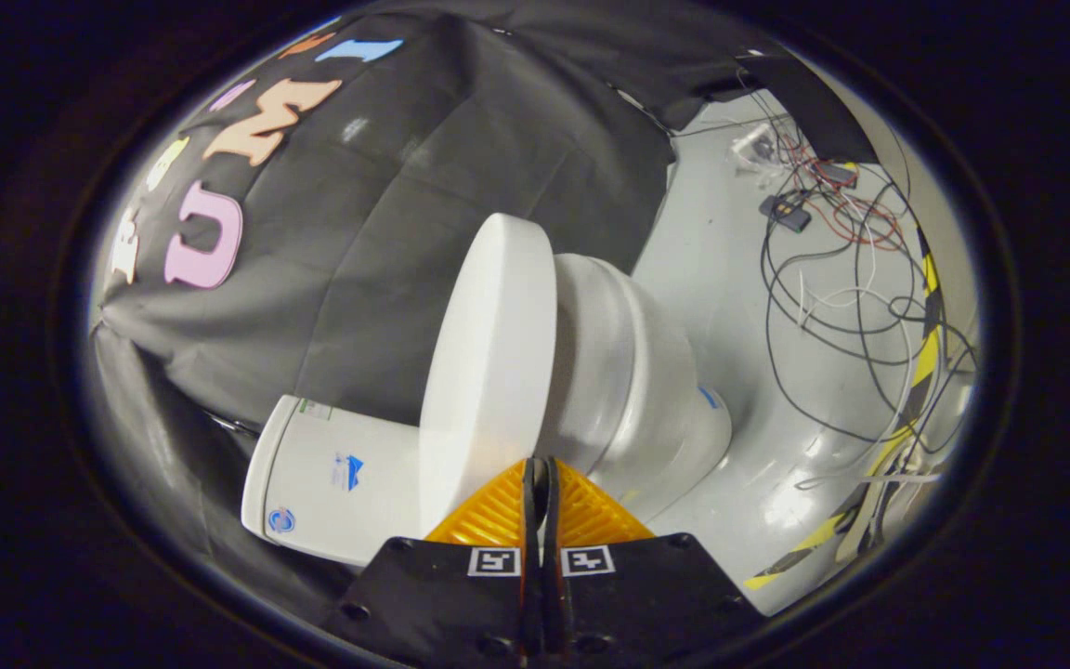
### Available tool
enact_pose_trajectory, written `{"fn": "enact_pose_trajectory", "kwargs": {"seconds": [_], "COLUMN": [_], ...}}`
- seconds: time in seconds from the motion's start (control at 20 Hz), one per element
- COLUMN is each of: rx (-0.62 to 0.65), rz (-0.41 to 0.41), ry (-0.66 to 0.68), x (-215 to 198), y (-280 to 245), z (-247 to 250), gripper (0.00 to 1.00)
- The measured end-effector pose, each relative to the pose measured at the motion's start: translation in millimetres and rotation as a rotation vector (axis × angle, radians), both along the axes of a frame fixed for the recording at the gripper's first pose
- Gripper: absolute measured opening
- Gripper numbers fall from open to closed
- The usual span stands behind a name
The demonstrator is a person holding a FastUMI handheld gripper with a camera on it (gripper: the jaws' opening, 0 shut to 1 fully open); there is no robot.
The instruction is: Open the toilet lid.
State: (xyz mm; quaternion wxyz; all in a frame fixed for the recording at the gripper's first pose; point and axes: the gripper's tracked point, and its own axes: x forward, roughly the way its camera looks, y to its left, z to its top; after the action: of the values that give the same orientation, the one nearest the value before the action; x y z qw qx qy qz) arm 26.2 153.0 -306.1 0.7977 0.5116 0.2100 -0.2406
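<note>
Cloth (424, 186), black and wrinkled, makes the booth wall behind everything. The grey floor (730, 307) lies beside it. A white toilet (628, 372) stands on that floor, with its tank (331, 474) against the cloth. The toilet lid (489, 362) is down on the bowl, and its round, smooth top faces the camera. The view is tipped, so the toilet looks like it lies on its side. Lots of thin wires (841, 279) are in a messy pile on the floor, well apart from the toilet. Yellow and black tape (916, 372) runs along the floor past them. The claw (538, 478) has its two fingers pressed together with nothing in between, and the tips sit right at the edge of the lid.
</note>
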Motion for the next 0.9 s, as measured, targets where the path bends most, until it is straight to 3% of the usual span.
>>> {"fn": "enact_pose_trajectory", "kwargs": {"seconds": [0.4, 0.9], "rx": [-0.177, -0.416], "rz": [0.036, 0.184], "ry": [-0.013, -0.052], "x": [19.9, 52.6], "y": [16.0, 57.4], "z": [71.4, 142.3], "gripper": [0.01, 0.04]}}
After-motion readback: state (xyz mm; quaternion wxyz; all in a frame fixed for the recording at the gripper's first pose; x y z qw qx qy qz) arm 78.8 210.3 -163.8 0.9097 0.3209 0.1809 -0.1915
